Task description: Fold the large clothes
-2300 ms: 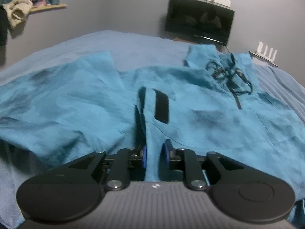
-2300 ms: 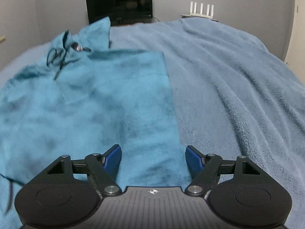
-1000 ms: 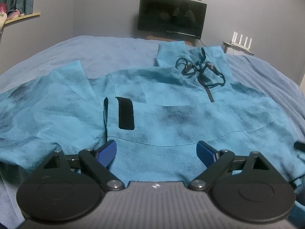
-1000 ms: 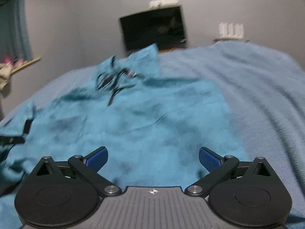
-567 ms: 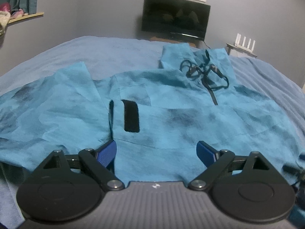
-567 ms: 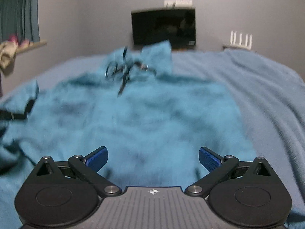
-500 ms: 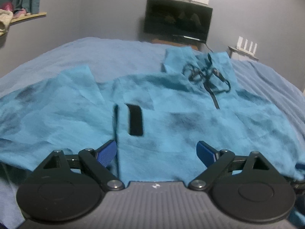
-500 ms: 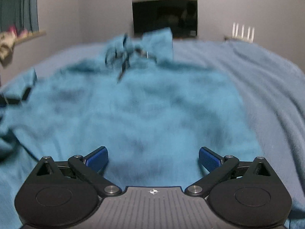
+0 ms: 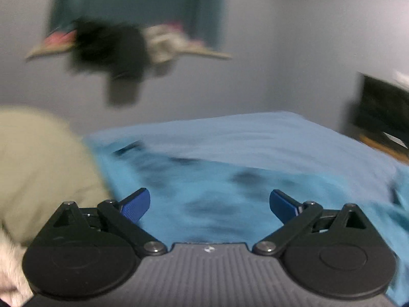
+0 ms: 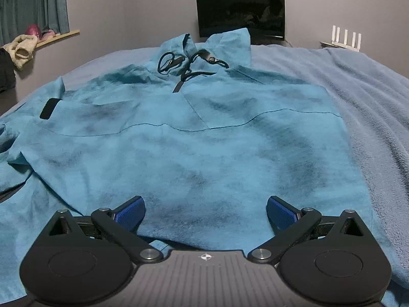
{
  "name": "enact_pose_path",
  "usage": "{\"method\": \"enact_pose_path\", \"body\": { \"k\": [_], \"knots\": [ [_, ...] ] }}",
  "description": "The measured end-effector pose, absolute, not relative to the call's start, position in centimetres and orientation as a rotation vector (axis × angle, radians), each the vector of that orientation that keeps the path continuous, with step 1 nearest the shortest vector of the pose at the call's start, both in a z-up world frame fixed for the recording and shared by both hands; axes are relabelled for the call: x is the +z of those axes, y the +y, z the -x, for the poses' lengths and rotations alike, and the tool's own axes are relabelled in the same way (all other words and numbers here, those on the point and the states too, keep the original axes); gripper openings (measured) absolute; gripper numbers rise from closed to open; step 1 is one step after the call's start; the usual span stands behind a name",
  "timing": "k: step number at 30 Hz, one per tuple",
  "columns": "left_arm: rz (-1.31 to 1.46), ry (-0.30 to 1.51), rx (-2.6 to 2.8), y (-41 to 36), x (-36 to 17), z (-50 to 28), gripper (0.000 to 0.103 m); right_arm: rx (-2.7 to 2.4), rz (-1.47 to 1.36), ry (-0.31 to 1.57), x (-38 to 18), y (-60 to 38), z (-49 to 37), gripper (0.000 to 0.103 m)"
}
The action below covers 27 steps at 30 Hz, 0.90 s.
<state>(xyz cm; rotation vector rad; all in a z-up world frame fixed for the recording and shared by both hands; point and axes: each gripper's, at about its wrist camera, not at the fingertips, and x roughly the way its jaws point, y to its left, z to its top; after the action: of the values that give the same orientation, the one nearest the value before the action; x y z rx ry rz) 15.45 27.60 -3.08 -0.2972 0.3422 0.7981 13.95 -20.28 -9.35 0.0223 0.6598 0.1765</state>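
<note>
- Right gripper [image 10: 205, 213]: jaws spread, nothing pinched; teal hooded garment [image 10: 194, 138] lies flat just ahead on blue blanket [image 10: 370, 107].
- Left gripper [image 9: 209, 206]: jaws just opened wider, empty; garment [image 9: 217, 194] blurred ahead.
- Beyond: monitor [image 10: 240, 12].

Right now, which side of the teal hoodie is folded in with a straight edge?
The side nearest the bare blanket: the hoodie ends there in a straight fold; the opposite side sprawls rumpled.

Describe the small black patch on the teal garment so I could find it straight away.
Start at the blue fleece blanket covering the bed, where the mottled teal hooded garment lies spread out. Look along its left edge to the small black rectangular patch on the folded-in sleeve. Unlike the thin, looped black drawstrings at the collar, it is flat and solid.
</note>
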Motion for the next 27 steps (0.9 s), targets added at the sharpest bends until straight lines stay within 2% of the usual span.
{"method": "enact_pose_path", "body": {
  "k": [6, 8, 11, 12, 13, 16, 21, 27],
  "knots": [
    [0.405, 0.363, 0.915, 33.1, -6.5, -14.7, 0.100, 0.168, -0.006, 0.663, -9.4, -19.9, -13.9, 0.103],
    [0.435, 0.369, 0.914, 34.7, -7.2, -14.5, 0.094, 0.166, -0.002, 0.664, -9.4, -19.9, -13.9, 0.103],
    [0.491, 0.378, 0.877, 36.3, -8.2, -14.2, 0.069, 0.166, -0.003, 0.666, -9.5, -19.9, -13.9, 0.103],
    [0.520, 0.379, 0.855, 36.5, -8.4, -14.1, 0.051, 0.164, -0.001, 0.668, -9.5, -19.9, -13.9, 0.103],
    [0.553, 0.381, 0.830, 36.8, -8.6, -14.0, 0.028, 0.163, 0.002, 0.669, -9.6, -19.8, -14.0, 0.103],
    [0.551, 0.351, 0.790, 36.4, -8.1, -14.1, 0.002, 0.158, 0.014, 0.673, -9.7, -19.6, -14.1, 0.103],
    [0.556, 0.148, 0.704, 34.4, -4.1, -12.5, 0.000, 0.152, 0.033, 0.676, -9.9, -19.3, -14.2, 0.103],
    [0.365, -0.048, 0.419, 26.3, 2.5, -11.5, 0.000, 0.149, 0.039, 0.676, -9.9, -19.3, -14.2, 0.103]
  ]
}}
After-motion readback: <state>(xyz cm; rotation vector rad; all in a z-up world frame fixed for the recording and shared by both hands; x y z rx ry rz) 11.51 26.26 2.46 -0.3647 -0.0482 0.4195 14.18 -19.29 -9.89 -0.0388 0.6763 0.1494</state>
